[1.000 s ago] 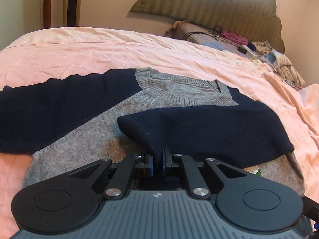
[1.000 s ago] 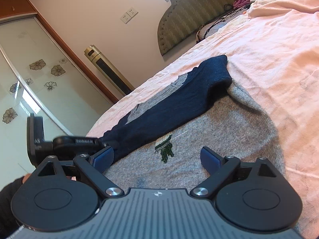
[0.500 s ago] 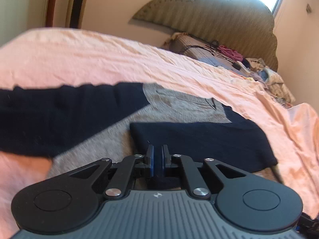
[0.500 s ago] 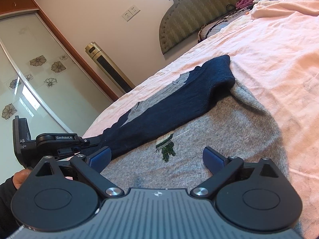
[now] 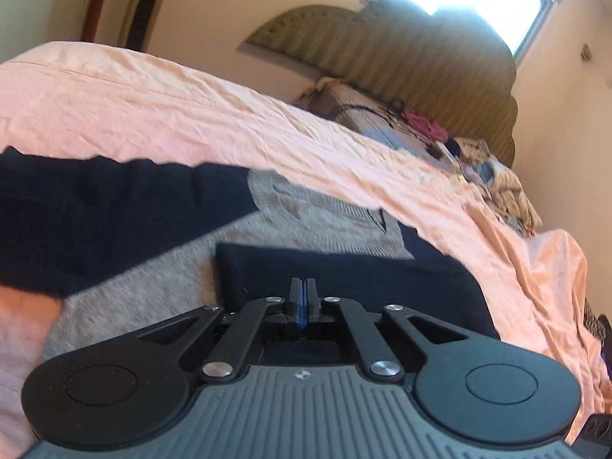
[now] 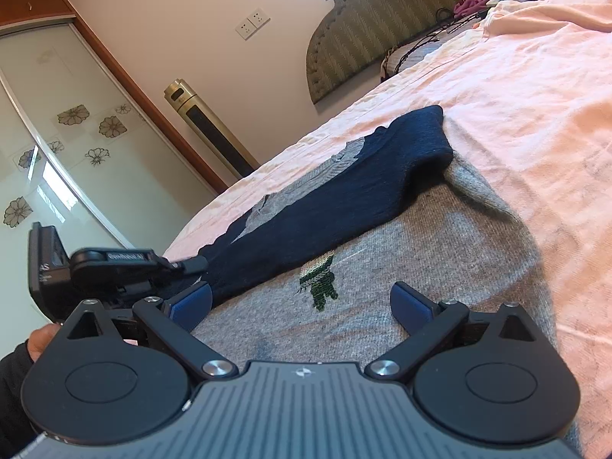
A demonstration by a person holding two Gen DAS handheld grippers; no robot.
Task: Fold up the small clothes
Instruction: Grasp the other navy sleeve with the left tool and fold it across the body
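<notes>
Sweater [image 6: 440,252] beneath spread right tongs [image 6: 302,298]

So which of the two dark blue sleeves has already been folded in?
The sleeve lying across the grey chest, just ahead of the left tongs. The other sleeve is spread straight out over the pink sheet.

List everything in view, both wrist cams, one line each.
sweater: 1, grey body with navy sleeves, spread flat on the bed
folded sleeve: 1, navy, laid across the grey chest
other sleeve: 1, navy, stretched out sideways
green motif: 1, green and white, on the chest
bedsheet: 1, pink, wrinkled
headboard: 1, olive, padded, at the wall
clothes pile: mixed colours, by the headboard
tower fan: 1, gold, by the wall
wall sockets: 2, white
wardrobe door: glass with flower prints
left tool: black, shut, over the folded sleeve
right tool: black, blue pads, open, above the chest
</notes>
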